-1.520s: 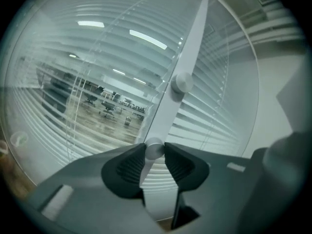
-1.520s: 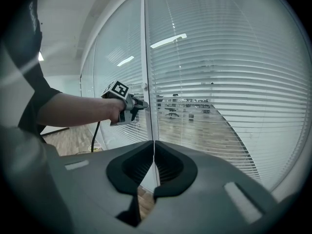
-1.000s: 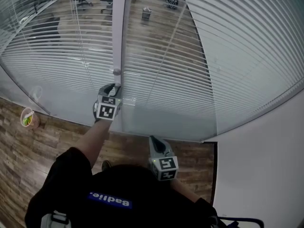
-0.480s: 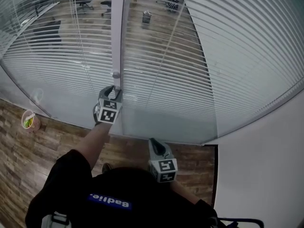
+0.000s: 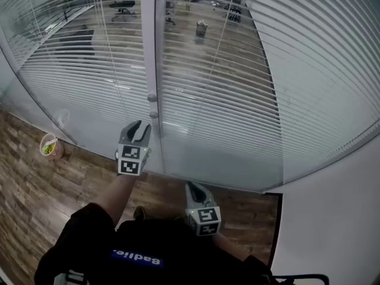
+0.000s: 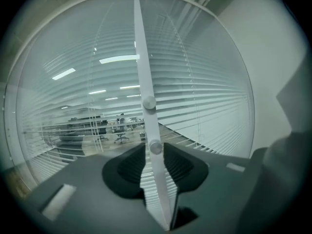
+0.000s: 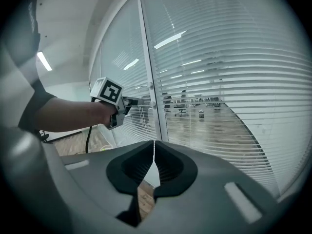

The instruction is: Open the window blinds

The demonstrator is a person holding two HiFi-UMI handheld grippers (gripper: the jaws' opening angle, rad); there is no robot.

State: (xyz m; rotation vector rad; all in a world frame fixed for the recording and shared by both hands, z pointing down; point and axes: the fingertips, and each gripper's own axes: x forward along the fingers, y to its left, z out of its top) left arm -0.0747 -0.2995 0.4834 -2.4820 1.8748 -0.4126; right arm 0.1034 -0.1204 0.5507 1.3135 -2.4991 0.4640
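As the blinds ahead already showed the office, little seemed left: left gripper spread just short of the knob, right gripper pressed together, empty.

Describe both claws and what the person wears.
The left claw and right claw are grey with black ribbed pads; each carries a white cube with black square markers. A black cable trails from the left one. The person wears a black short-sleeved shirt.

Window-area finishes
Glossy, smooth clear glass pane; satin white slatted blinds; grained, low-sheen brown wood-plank floor; matt plain white wall.
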